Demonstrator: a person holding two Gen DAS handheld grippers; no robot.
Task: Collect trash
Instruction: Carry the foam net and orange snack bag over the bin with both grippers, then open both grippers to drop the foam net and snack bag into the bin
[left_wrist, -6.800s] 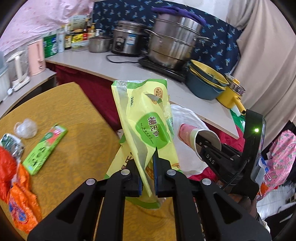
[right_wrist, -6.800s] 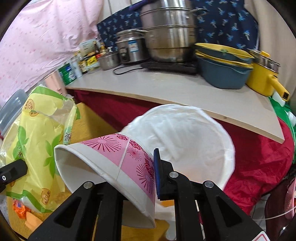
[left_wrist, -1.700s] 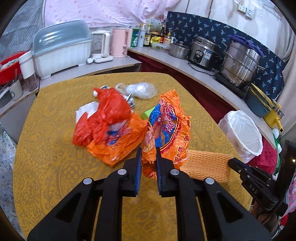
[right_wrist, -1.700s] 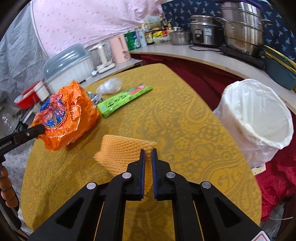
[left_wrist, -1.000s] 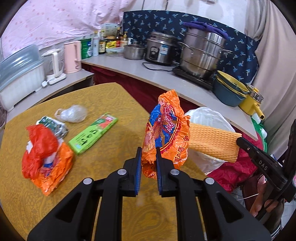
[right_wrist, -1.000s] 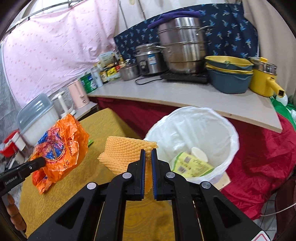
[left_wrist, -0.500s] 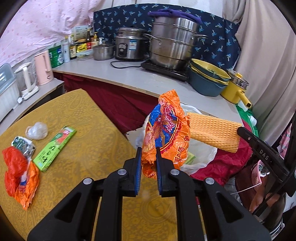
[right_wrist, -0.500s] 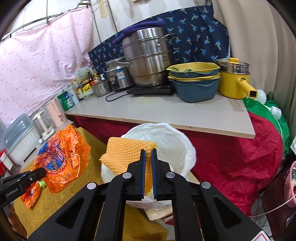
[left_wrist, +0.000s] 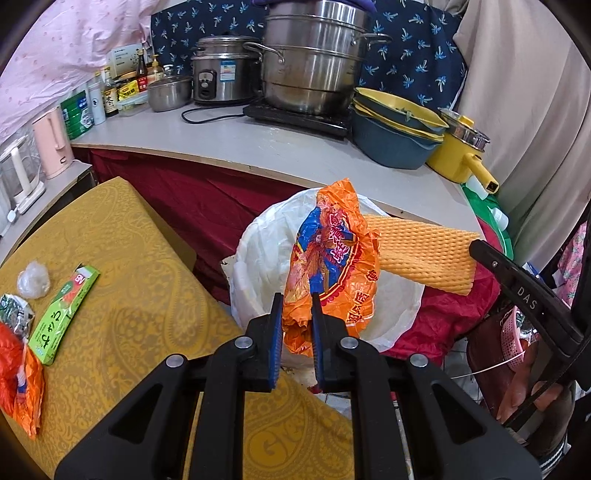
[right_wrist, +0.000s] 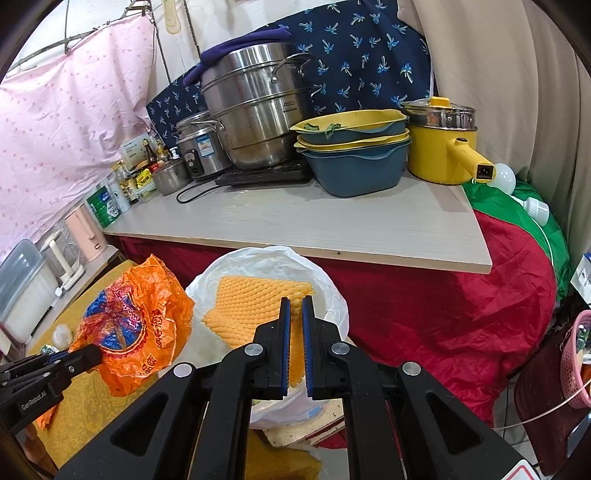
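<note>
My left gripper (left_wrist: 297, 306) is shut on a crumpled orange snack bag (left_wrist: 332, 258), held up over the bin lined with a white bag (left_wrist: 258, 254). My right gripper (right_wrist: 294, 310) is shut on an orange foam net sleeve (right_wrist: 251, 306), which hangs above the mouth of the same bin (right_wrist: 273, 262). In the right wrist view the orange snack bag (right_wrist: 136, 325) shows at the left, pinched by the left gripper (right_wrist: 92, 356). In the left wrist view the foam net sleeve (left_wrist: 424, 254) sticks out from the right gripper (left_wrist: 476, 245).
On the yellow table (left_wrist: 122, 288) lie a green box (left_wrist: 66, 314), a clear plastic wad (left_wrist: 33, 278), a foil wrapper (left_wrist: 13, 314) and an orange and red bag heap (left_wrist: 18, 373). The counter (right_wrist: 332, 221) behind the bin carries pots, bowls and a yellow pot. Red cloth (right_wrist: 443, 314) hangs below it.
Both grippers have swung from over the table to the bin, carrying the snack bag and the foam sleeve. The table's remaining trash has slid to the left edge of the left wrist view.
</note>
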